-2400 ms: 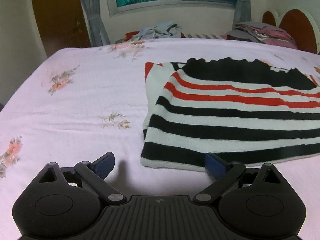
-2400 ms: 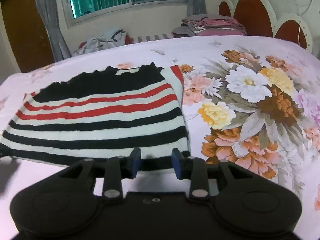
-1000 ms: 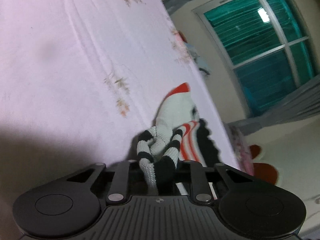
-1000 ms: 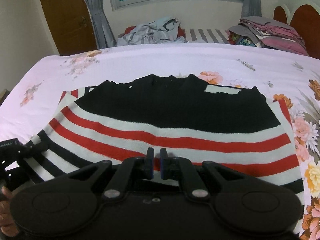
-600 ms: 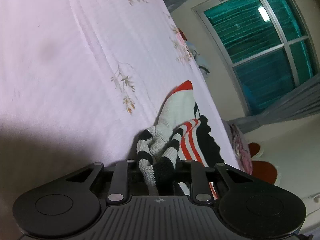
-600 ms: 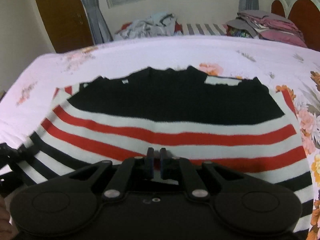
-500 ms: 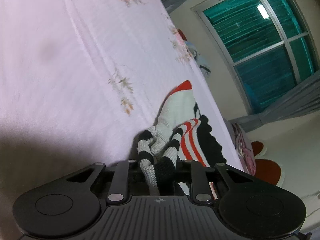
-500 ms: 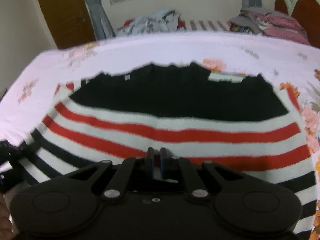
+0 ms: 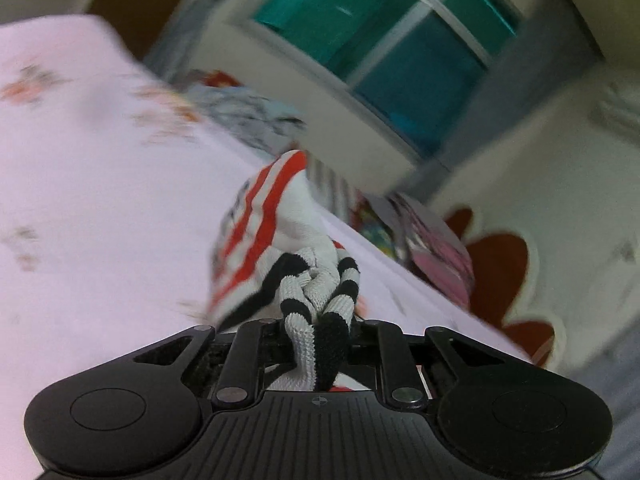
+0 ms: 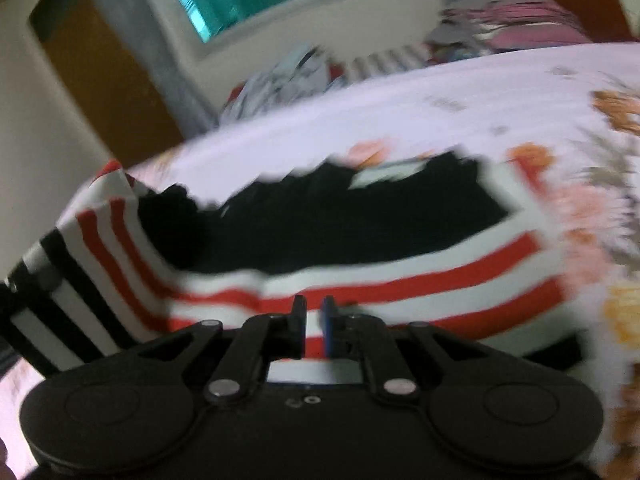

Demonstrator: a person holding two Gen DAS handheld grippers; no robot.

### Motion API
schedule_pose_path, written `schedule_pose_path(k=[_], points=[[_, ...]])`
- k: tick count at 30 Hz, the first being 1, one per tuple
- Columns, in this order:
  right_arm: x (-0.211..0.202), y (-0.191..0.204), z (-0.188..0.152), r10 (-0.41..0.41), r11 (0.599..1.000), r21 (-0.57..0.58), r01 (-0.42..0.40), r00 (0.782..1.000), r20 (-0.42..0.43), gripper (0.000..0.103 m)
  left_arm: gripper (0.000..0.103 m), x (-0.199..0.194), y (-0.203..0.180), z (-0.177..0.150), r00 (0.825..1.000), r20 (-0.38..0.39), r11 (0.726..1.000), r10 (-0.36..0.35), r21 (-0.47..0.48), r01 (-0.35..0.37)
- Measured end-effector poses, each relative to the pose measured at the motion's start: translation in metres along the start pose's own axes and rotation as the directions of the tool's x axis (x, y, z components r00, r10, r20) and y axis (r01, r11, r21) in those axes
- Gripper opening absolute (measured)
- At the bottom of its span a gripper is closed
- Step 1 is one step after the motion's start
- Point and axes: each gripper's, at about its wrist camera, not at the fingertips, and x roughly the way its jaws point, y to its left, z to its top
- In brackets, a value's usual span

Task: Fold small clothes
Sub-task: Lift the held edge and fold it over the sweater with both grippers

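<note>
A small knitted sweater with black, white and red stripes lies on the pink floral bed sheet. My left gripper is shut on a bunched corner of the sweater and holds it lifted off the bed. In the right wrist view the sweater's left side rises and curls over. My right gripper is shut, its fingertips nearly touching, at the sweater's near edge over the red stripes; whether cloth sits between them is unclear.
A pile of clothes lies at the far end of the bed under the window. Folded pink clothes are stacked by the red headboard. A brown door stands at the left.
My left gripper has lifted the sweater's corner higher and swung toward the middle; the sweater's left side now rises off the bed. Both views tilt and blur from fast motion.
</note>
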Motion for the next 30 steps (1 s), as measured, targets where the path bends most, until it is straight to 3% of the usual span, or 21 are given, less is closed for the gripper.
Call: schedule_pose_path(k=[2, 4, 6, 8, 9, 10, 11, 13, 15, 17, 18, 20, 23, 27, 30], points=[[-0.025, -0.028, 0.009, -0.016, 0.999, 0.034, 0.014, 0.999, 0.044, 0.009, 0.017, 0.014, -0.041, -0.012, 0.999, -0.052, 0.996, -0.008, 0.085, 0.013], [-0.049, -0.058, 0.015, -0.034, 0.996, 0.082, 0.027, 0.996, 0.080, 0.010, 0.017, 0.039, -0.080, -0.030, 0.986, -0.164, 0.982, 0.022, 0.191, 0.010], [-0.071, -0.090, 0.019, -0.043, 0.988, 0.151, 0.029, 0.995, 0.090, 0.011, 0.018, 0.076, -0.110, -0.061, 0.949, -0.300, 0.955, 0.095, 0.297, -0.002], [-0.087, -0.116, 0.018, -0.027, 0.976, 0.219, 0.008, 0.996, 0.087, 0.020, 0.021, 0.108, -0.127, -0.100, 0.895, -0.411, 0.917, 0.175, 0.398, 0.003], [-0.095, -0.127, 0.016, -0.020, 0.969, 0.246, -0.001, 0.996, 0.084, 0.024, 0.024, 0.107, -0.136, -0.113, 0.898, -0.390, 0.894, 0.205, 0.448, -0.010], [-0.101, -0.135, 0.015, -0.016, 0.966, 0.260, -0.005, 0.997, 0.079, 0.033, 0.042, 0.100, -0.149, -0.117, 0.905, -0.371, 0.875, 0.208, 0.483, -0.003], [-0.107, -0.140, 0.014, -0.010, 0.965, 0.262, -0.011, 0.997, 0.081, 0.046, 0.049, 0.092, -0.154, -0.113, 0.906, -0.398, 0.889, 0.145, 0.455, 0.057], [-0.111, -0.142, 0.012, 0.015, 0.967, 0.252, -0.038, 0.995, 0.094, 0.055, 0.049, 0.071, -0.156, -0.093, 0.920, -0.382, 0.914, 0.082, 0.397, 0.083], [-0.110, -0.142, 0.012, 0.065, 0.962, 0.261, -0.084, 0.995, 0.081, 0.055, 0.049, 0.045, -0.151, -0.070, 0.951, -0.305, 0.911, 0.053, 0.404, 0.079], [-0.101, -0.136, 0.012, 0.121, 0.953, 0.270, -0.136, 0.990, 0.069, 0.055, 0.049, 0.024, -0.132, -0.041, 0.978, -0.196, 0.911, 0.075, 0.411, 0.012], [-0.094, -0.131, 0.012, 0.151, 0.950, 0.269, -0.160, 0.987, 0.052, 0.055, 0.049, 0.022, -0.120, -0.030, 0.981, -0.169, 0.916, 0.100, 0.401, -0.024], [-0.083, -0.122, 0.013, 0.186, 0.947, 0.261, -0.186, 0.982, 0.024, 0.055, 0.049, 0.027, -0.087, -0.005, 0.976, -0.148, 0.930, 0.162, 0.353, -0.101], [-0.056, -0.107, 0.013, 0.239, 0.936, 0.275, -0.220, 0.971, -0.034, 0.055, 0.049, 0.041, -0.042, 0.009, 0.961, -0.184, 0.940, 0.206, 0.309, -0.143], [-0.020, -0.094, 0.009, 0.264, 0.928, 0.299, -0.221, 0.959, -0.108, 0.055, 0.049, 0.060, -0.015, -0.005, 0.951, -0.242, 0.950, 0.193, 0.287, -0.120], [0.002, -0.088, 0.006, 0.264, 0.925, 0.319, -0.205, 0.952, -0.155, 0.056, 0.048, 0.065, -0.013, -0.015, 0.939, -0.254, 0.938, 0.232, 0.316, -0.146]])
